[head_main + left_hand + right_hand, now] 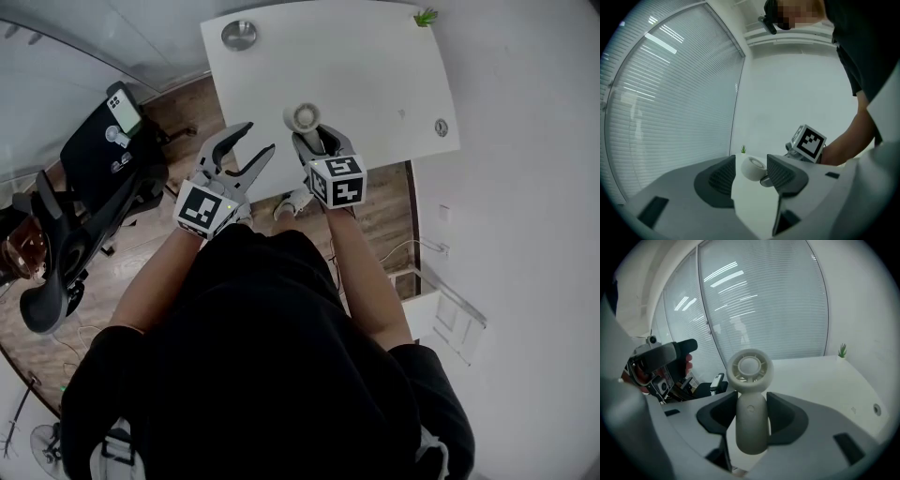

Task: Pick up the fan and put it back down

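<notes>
The small white handheld fan (750, 367) stands upright in my right gripper (751, 417), which is shut on its handle just below the round head. In the head view the fan (303, 117) hangs above the near edge of the white table (375, 66), off the tabletop, with the right gripper (314, 142) behind it. My left gripper (255, 141) is held beside it on the left, open, with nothing between its fingers. In the left gripper view the fan's head (752, 168) shows beyond the open jaws of the left gripper (750, 182), apart from them.
On the table lie a round metal dish (239, 35) at the far left, a small green plant (426, 17) at the far right corner, and a small round fitting (441, 127) near the right edge. A black exercise machine with a phone (125, 108) stands on the floor to the left.
</notes>
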`<state>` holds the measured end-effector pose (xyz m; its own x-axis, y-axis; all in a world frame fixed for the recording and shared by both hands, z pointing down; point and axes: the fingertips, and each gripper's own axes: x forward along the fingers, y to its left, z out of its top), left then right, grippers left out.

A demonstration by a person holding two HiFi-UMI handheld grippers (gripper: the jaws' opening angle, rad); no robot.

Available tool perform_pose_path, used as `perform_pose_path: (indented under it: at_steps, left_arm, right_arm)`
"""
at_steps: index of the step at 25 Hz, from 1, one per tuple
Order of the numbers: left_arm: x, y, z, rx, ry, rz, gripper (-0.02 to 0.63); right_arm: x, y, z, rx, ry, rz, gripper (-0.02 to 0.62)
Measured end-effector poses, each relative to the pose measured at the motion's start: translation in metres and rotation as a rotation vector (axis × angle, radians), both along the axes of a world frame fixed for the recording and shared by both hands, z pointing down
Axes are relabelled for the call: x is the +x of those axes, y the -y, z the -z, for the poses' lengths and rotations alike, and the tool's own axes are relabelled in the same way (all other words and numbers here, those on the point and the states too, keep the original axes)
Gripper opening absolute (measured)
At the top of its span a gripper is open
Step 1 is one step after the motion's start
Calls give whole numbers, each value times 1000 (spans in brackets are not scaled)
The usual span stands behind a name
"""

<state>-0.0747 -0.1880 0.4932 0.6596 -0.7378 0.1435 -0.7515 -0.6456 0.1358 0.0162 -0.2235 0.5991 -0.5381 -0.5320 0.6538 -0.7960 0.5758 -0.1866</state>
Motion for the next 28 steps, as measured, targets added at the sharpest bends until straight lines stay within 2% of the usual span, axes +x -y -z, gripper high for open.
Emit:
perform_pose_path:
  at_steps: [7,11,17,22,28]
  left_arm:
    - [9,-1,31,32,-20,-7,216]
    - [13,-5,39,43,5,-35,213]
    - [17,-1,74,113,-38,-47,209]
    - [17,-8,83,87,-13,-70,206]
    - [15,-11,107,111,-22,-84,206]
  right_arm:
    - [5,1,63,97,112,2,195]
    - [10,-2,95,149,173,-2,195]
    - [12,-8,141,277,256,20,195]
    - [18,-17,176,367,323,20,195]
    - [26,-25,217,485,386,12,195]
